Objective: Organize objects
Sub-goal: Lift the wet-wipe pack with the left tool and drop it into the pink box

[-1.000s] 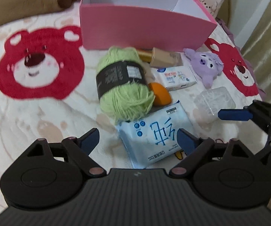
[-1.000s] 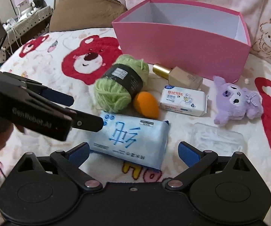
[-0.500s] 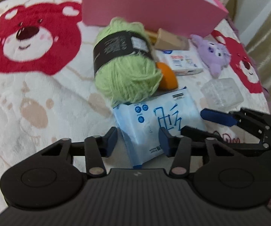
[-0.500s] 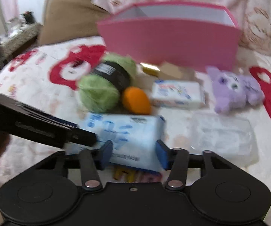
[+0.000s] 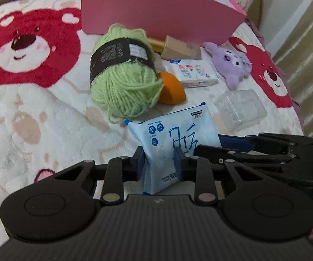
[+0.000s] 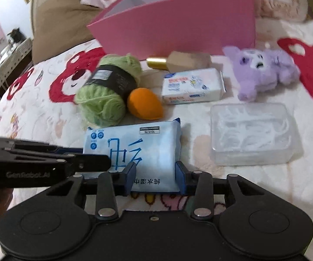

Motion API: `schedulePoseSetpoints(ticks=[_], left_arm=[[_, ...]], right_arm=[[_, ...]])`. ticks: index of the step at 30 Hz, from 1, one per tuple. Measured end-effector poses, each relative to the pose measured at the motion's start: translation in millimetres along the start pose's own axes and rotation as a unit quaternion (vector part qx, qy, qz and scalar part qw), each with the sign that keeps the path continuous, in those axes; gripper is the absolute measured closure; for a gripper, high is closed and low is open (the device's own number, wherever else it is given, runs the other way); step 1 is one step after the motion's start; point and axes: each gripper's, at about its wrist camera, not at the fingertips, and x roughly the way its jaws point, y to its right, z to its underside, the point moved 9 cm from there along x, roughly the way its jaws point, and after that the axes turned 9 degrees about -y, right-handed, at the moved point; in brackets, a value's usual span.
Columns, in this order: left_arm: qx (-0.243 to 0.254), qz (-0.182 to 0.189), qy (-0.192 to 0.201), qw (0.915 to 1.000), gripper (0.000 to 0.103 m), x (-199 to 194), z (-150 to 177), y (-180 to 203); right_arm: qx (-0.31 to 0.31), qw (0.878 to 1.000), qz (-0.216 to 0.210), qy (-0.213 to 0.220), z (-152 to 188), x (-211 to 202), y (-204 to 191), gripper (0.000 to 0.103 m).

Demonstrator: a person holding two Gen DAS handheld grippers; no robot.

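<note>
Both tongs now closed on blue wipes pack (image 5: 178,134), earlier open

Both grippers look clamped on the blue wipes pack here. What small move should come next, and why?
Probably a short joint lift of the blue wipes pack toward the pink box. The left gripper pinches one end, crumpling it, and the right gripper holds the near edge. The pack lies low on the blanket, the open box behind the green yarn.

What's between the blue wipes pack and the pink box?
Right wrist view: orange sponge beyond the blue wipes pack, then a gold-capped bottle before the pink box.
</note>
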Motion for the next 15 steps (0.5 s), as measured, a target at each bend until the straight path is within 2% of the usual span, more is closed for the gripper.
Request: schedulePoseSetpoints(ticks=[4,8,12,15], left_arm=[[0.021,-0.004,0.021,0.9995,0.076,-25.0,-7.7,5.3],[0.038,-0.001,0.025,0.999,0.076,-53.4,-24.7,13.7],[0.042,0.017,0.019,0.9988,0.076,-82.0,-53.5,21.1],[0.059,0.016,0.029,0.9977,0.076,-106.2,-83.0,29.2]], right_arm=[[-0.001,1.0,-0.016,0.011,-5.1,-20.6,-7.8,0.06],[-0.015,0.999,-0.016,0.044,-24.6,-55.0,-17.6,0.06],[-0.037,0.997,-0.008,0.074,-52.9,-91.7,-26.8,0.06],[-0.045,0.994,-0.01,0.095,-80.2,-116.1,-31.5,0.06]])
